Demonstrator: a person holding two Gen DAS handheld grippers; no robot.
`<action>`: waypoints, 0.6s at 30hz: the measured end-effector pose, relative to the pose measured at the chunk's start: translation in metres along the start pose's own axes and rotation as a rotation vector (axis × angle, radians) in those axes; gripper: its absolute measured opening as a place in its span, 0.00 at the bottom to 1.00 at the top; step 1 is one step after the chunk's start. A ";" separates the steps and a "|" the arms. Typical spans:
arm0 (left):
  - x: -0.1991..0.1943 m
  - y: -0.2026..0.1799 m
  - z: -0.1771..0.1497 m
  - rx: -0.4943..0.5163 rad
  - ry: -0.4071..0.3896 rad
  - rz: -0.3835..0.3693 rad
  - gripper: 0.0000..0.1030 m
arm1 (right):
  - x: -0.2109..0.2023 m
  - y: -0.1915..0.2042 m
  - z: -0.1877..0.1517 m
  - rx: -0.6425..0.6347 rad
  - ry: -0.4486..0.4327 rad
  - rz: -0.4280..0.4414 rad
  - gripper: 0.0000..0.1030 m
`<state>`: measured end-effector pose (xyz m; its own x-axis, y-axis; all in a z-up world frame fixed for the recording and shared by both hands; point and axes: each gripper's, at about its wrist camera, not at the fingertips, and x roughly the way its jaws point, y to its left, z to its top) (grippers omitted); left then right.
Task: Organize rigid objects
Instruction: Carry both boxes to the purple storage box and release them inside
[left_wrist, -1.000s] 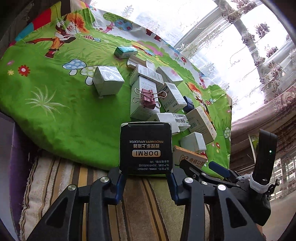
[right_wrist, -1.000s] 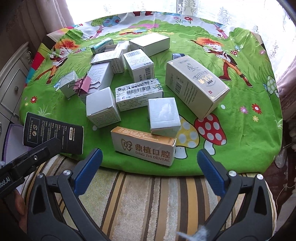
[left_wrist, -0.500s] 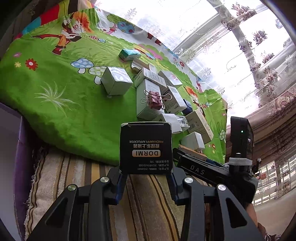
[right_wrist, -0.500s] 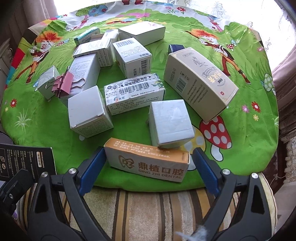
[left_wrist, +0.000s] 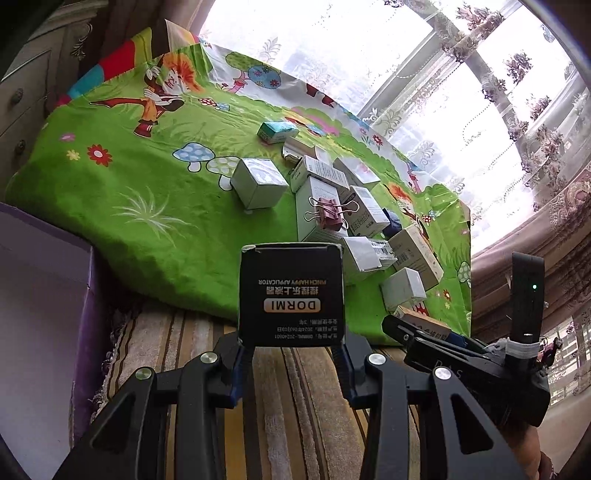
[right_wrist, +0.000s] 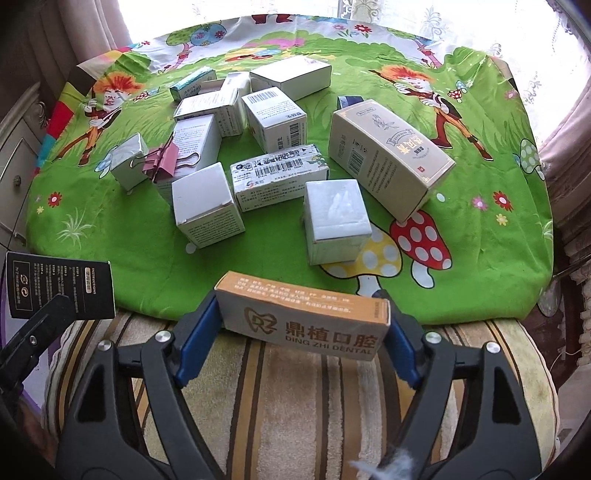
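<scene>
My left gripper (left_wrist: 291, 350) is shut on a black DORMI box (left_wrist: 291, 295) and holds it over the striped cushion (left_wrist: 295, 406), left of the green cloth's near edge. The black box also shows at the left of the right wrist view (right_wrist: 61, 290). My right gripper (right_wrist: 295, 339) is shut on an orange dental box (right_wrist: 303, 319), gripped by its two short ends at the near edge of the cloth (right_wrist: 129, 240). Several white and tan boxes lie on the cloth, among them a tan box (right_wrist: 388, 157) and a pink binder clip (right_wrist: 162, 166).
A purple box (left_wrist: 40, 314) stands open at the left, beside the cushion. A white cube box (right_wrist: 336, 219) sits just beyond the orange box. Drawers (left_wrist: 22, 92) are at the far left, curtains and a window behind the cloth.
My right gripper moved forward and shut on the orange dental box, which was lying free on the cloth. My left gripper kept hold of the black box and drew back and left.
</scene>
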<state>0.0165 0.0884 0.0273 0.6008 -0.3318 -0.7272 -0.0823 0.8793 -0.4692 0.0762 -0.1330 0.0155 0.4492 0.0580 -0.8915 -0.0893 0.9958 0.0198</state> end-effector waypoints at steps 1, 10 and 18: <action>-0.004 0.001 0.000 0.001 -0.012 0.020 0.39 | -0.004 0.005 -0.001 -0.012 -0.009 0.009 0.80; -0.041 0.028 -0.002 -0.021 -0.120 0.251 0.39 | -0.030 0.048 -0.008 -0.138 -0.074 0.118 0.80; -0.069 0.067 -0.002 -0.087 -0.179 0.425 0.39 | -0.051 0.116 -0.011 -0.329 -0.113 0.229 0.80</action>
<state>-0.0323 0.1692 0.0453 0.6269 0.1222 -0.7694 -0.4122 0.8901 -0.1944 0.0335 -0.0217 0.0581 0.4774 0.3012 -0.8254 -0.4698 0.8814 0.0499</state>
